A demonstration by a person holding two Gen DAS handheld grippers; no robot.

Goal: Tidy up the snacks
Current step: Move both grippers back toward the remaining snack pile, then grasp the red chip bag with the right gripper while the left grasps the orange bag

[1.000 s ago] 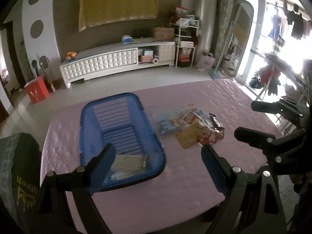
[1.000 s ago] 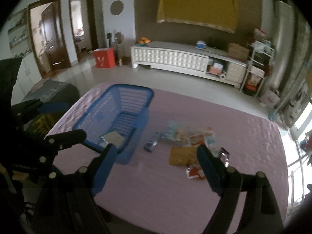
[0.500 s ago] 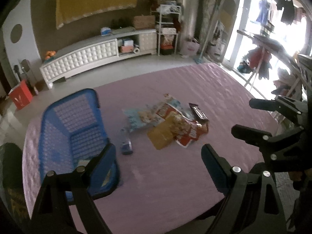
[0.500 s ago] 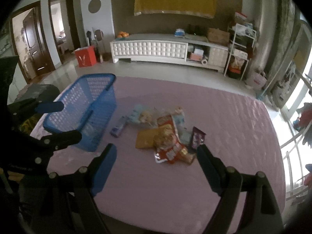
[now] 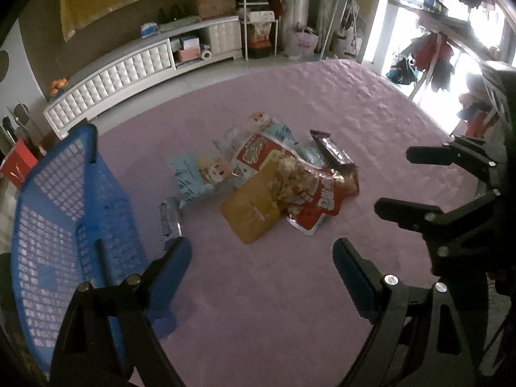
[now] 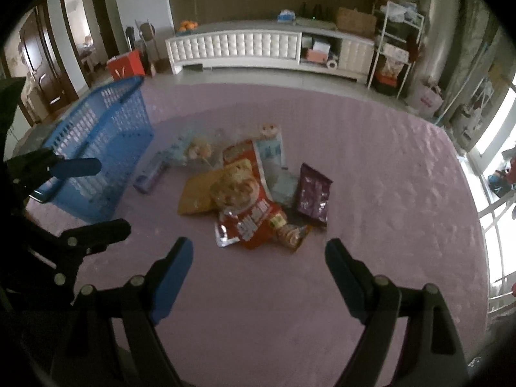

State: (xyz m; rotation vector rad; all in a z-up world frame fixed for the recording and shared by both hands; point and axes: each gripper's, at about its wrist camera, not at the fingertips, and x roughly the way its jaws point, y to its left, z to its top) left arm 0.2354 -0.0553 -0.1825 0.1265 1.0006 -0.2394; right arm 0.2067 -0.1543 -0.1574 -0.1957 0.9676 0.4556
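My left tool (image 5: 262, 259) and right tool (image 6: 259, 259): tilted downward, released, empty. Mid-frame: crinkled foil snack packets (image 6: 248, 206); left: blue plastic lattice basket (image 6: 106, 148); quilted pink desk (image 6: 371, 167).

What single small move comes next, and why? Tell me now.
Probably lower the right gripper onto the red foil snack bag directly ahead: its fingers are open and empty, the bag tops the pile, and the blue plastic basket waits beside it.

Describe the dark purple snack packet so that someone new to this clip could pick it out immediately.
Start at the blue basket on the pink tablecloth, then move across the heap of snack packets beside it to the side farthest from the basket. The dark purple packet lies there at the heap's edge. It is the only dark, glossy purple wrapper; its neighbours are red, tan and pale blue.
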